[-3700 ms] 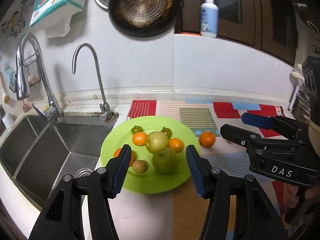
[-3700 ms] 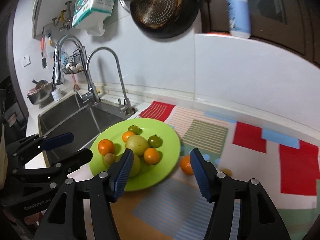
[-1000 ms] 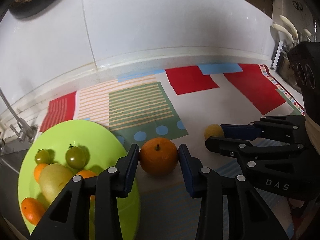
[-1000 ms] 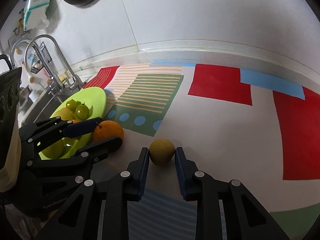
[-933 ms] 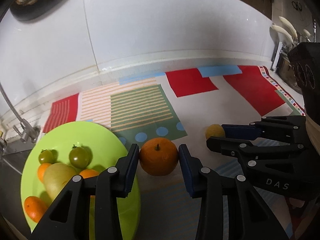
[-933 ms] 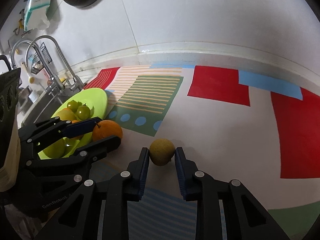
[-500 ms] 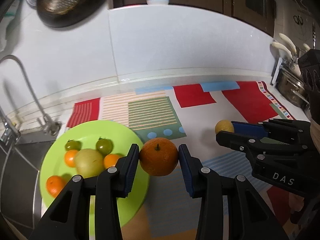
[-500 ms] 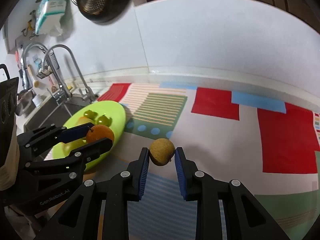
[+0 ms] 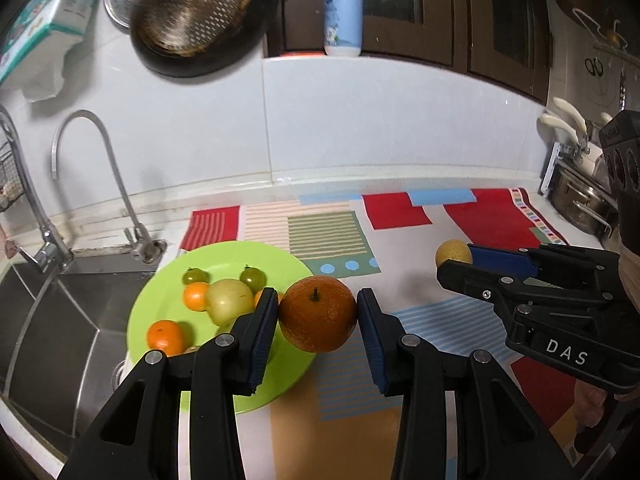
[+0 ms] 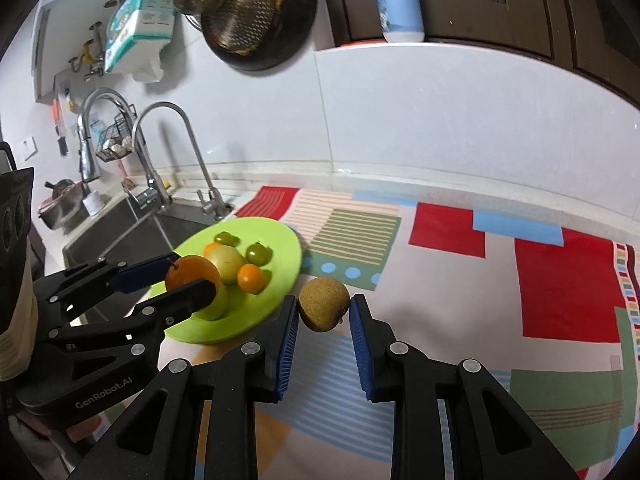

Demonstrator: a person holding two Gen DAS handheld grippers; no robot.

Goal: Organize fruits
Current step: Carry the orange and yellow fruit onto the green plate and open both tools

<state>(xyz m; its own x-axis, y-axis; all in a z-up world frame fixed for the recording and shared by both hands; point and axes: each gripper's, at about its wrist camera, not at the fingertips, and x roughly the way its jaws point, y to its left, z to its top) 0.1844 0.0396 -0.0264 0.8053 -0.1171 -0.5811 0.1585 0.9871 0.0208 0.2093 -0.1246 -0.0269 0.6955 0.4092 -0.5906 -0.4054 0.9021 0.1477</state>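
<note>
White tiled wall backs a kitchen counter covered by a patchwork mat [image 9: 400, 216] of red, blue and striped green blocks, with a steel sink [image 9: 60, 312] at the counter's left end and two curved taps [image 9: 120, 188] behind it. Above hang a dark pan with a metal strainer [image 9: 192, 12], a tissue pack [image 9: 40, 16] and, on the ledge, a white pump bottle [image 9: 343, 20]; knife handles and pots crowd the far right edge. At the mat's left edge, beside the sink, sits a lime-green plate [image 9: 280, 376] carrying two green tomatoes [image 9: 253, 277], small tangerines [image 9: 165, 335] and a pale yellow-green apple [image 9: 228, 300], which take up most of the plate's middle and left. Raised above the plate's right rim, the left gripper [image 9: 318, 318] is clamped on a large orange [image 9: 317, 313], both blue pads pressed to its sides and its stem facing up. Off to the right, over the middle of the mat, the right gripper [image 10: 324, 316] grasps a small brown-skinned round fruit [image 10: 324, 309] between narrowly spaced fingers, clear of the mat and well apart from the plate.
</note>
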